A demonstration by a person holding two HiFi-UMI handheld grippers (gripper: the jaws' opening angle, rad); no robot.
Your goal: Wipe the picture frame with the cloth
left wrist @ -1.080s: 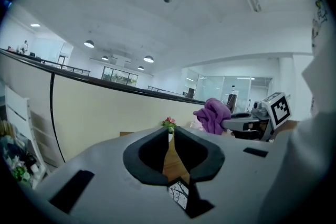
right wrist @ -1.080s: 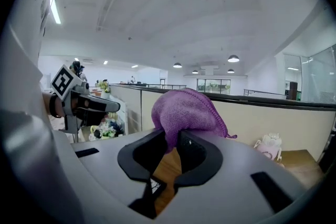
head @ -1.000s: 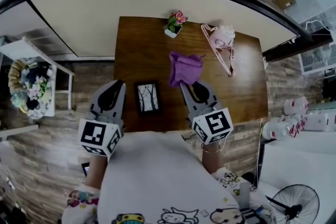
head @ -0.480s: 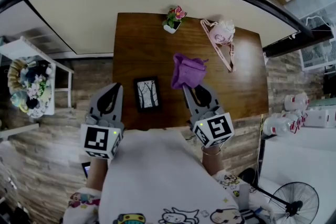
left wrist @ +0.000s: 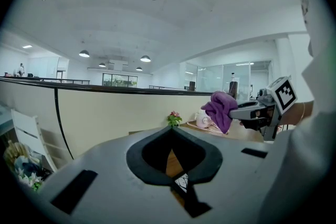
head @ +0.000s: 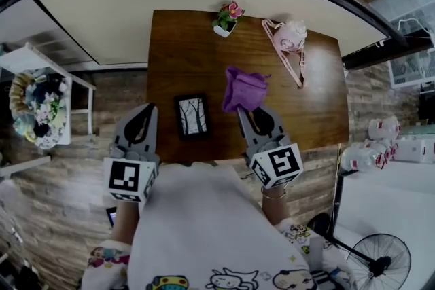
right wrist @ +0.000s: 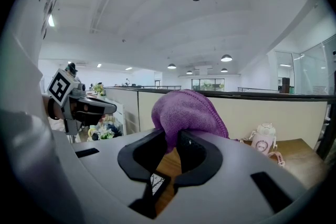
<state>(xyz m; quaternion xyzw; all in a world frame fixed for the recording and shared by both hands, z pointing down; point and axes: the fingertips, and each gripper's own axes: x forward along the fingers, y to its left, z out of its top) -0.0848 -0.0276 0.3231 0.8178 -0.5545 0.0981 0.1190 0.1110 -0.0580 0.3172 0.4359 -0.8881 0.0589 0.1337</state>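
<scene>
**Head view:** the picture frame (head: 192, 116) lies flat on the wooden counter (head: 183, 51), between the two grippers. The left gripper (head: 149, 107) is just left of the frame. The right gripper (head: 246, 109), to the frame's right, carries the purple cloth (head: 245, 89).

**Left gripper view:** the jaws are fully together with nothing between them.

**Right gripper view:** the jaws are clamped on the bunched cloth, which bulges above their tips. The frame shows below, through the gap.

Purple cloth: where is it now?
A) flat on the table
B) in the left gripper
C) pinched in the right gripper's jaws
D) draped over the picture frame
C: the right gripper view shows the purple cloth bunched between the jaws of the right gripper, apart from the picture frame.
</scene>
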